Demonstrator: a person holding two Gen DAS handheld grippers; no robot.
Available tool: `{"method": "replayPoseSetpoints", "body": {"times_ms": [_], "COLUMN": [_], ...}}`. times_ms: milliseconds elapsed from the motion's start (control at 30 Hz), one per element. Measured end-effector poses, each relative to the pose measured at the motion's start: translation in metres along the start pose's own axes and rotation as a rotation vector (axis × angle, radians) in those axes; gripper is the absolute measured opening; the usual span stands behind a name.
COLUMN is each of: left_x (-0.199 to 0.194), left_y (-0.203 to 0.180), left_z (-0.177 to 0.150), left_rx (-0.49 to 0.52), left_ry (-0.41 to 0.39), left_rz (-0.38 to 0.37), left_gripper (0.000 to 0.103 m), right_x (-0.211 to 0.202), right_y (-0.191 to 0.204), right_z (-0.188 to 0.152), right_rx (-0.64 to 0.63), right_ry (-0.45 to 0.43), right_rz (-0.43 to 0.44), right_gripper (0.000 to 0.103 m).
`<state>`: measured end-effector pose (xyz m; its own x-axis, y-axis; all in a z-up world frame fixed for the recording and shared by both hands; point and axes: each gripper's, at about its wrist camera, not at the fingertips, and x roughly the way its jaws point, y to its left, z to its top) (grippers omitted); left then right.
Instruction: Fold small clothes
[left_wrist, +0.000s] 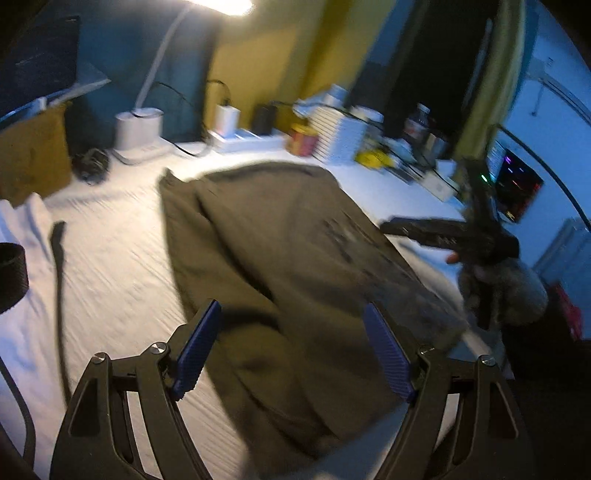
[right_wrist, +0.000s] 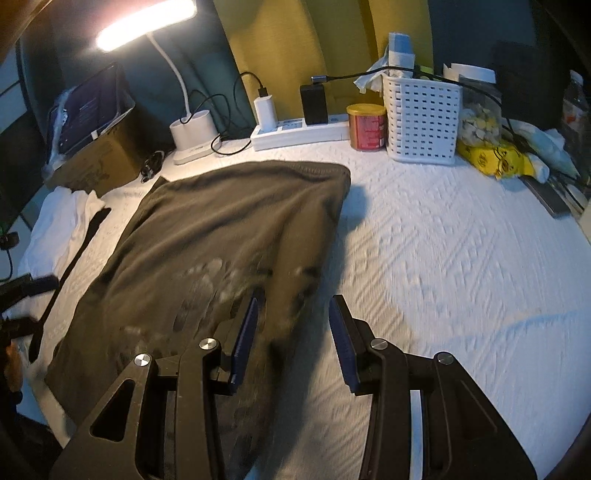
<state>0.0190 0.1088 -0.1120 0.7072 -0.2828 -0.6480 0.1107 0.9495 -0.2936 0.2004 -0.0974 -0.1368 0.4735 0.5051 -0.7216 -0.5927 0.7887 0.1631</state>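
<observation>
An olive-brown garment (left_wrist: 280, 240) with a faded print lies spread on the white textured cover (left_wrist: 110, 258). My left gripper (left_wrist: 291, 304) hovers over its near part, blue pads wide apart and nothing pinched between them. In the right wrist view the same garment (right_wrist: 207, 236) fills the left half. My right gripper (right_wrist: 294, 301) stands over its right edge, jaws parted. A blurred fold of that edge lies between the pads, which do not press on it. In the left wrist view the right gripper (left_wrist: 461, 236) shows as a black frame held by a hand.
Along the back stand a white lamp base (right_wrist: 194, 133), a power strip (right_wrist: 299, 131) with chargers, a red can (right_wrist: 367, 125) and a white basket (right_wrist: 423, 118). A cardboard box (right_wrist: 96, 158), white cloth (right_wrist: 62, 221) and a black strap (right_wrist: 70, 266) lie left. Yellow packets (right_wrist: 495, 157) sit right.
</observation>
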Motion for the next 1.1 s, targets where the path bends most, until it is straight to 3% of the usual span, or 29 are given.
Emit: {"method": "replayPoseSetpoints", "body": {"times_ms": [67, 333, 367, 400, 667, 1100], "left_x": [0.001, 0.009, 0.01, 0.011, -0.024, -0.019], "left_y": [-0.007, -0.018, -0.019, -0.021, -0.021, -0.011], "left_z": [-0.008, -0.039, -0.042, -0.044, -0.037, -0.051], "left_rx": [0.002, -0.015, -0.01, -0.002, 0.03, 0.02], "left_ry": [0.019, 0.106, 0.112, 0.122, 0.048, 0.087], "left_rz": [-0.025, -0.087, -0.091, -0.083, -0.048, -0.039], "left_gripper": [0.064, 0.044, 0.018, 0.002, 0.002, 0.002], "right_x": [-0.004, -0.021, -0.023, -0.026, -0.042, -0.056], "right_y": [0.0, 0.004, 0.004, 0.005, 0.019, 0.046], "right_z": [-0.005, -0.029, -0.031, -0.035, -0.057, -0.101], "right_rx": [0.004, 0.027, 0.03, 0.037, 0.03, 0.003], "right_ry": [0.0, -0.007, -0.009, -0.01, -0.011, 0.068], "right_rz": [-0.002, 0.001, 0.002, 0.006, 0.013, 0.074], "right_gripper": [0.043, 0.043, 0.043, 0.043, 0.043, 0.042]}}
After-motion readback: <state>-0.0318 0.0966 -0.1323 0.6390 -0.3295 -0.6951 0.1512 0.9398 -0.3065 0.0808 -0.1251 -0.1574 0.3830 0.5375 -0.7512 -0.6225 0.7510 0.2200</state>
